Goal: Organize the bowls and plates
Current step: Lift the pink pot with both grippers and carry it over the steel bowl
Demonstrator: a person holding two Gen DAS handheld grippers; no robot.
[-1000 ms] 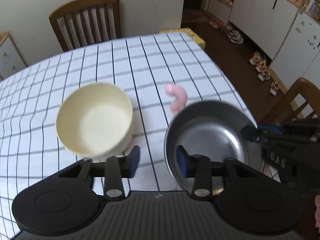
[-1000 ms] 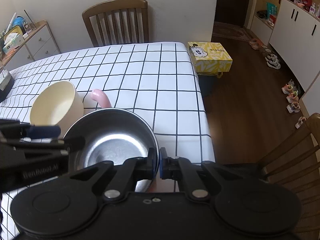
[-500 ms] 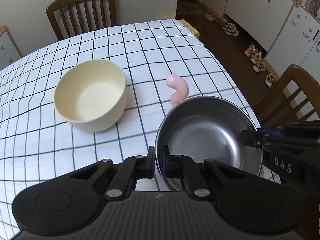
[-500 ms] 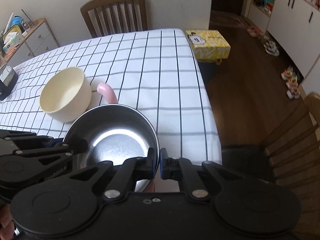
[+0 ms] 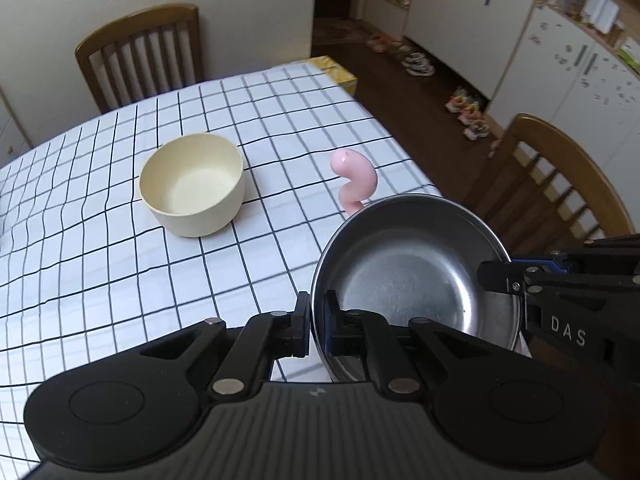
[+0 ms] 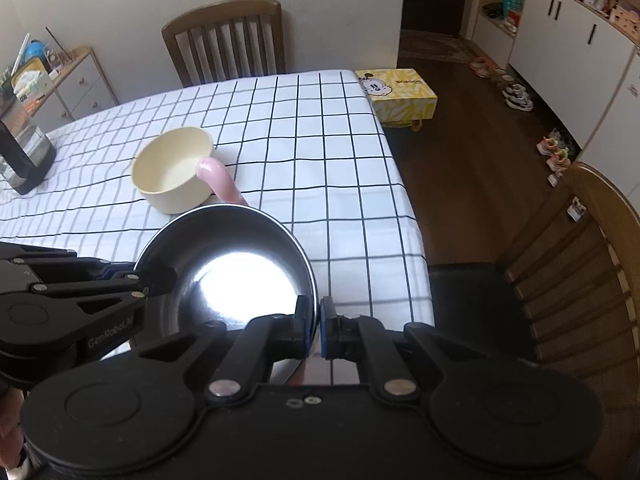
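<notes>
Both grippers have hold of the same steel bowl, one on each side of its rim. The left gripper is pinched narrow on the near edge as its own camera sees it. The right gripper is clamped thin on the opposite edge. Sharing the rim this way looks meant to keep a shallow, slippery bowl level and stop it swinging, since a single pinch on thin metal would let it tip.

The bowl is off the desk, held over the near corner, close to the desk's edge and the wooden chair beside it. A pink curved thing stands just behind the bowl; I cannot tell what it is.

Further in on the checked cloth sits the cream bowl, upright and empty, well apart from the steel one. My guess is that the steel bowl is bound for it, to be nested or stacked, though the steel one looks the wider of the two.
</notes>
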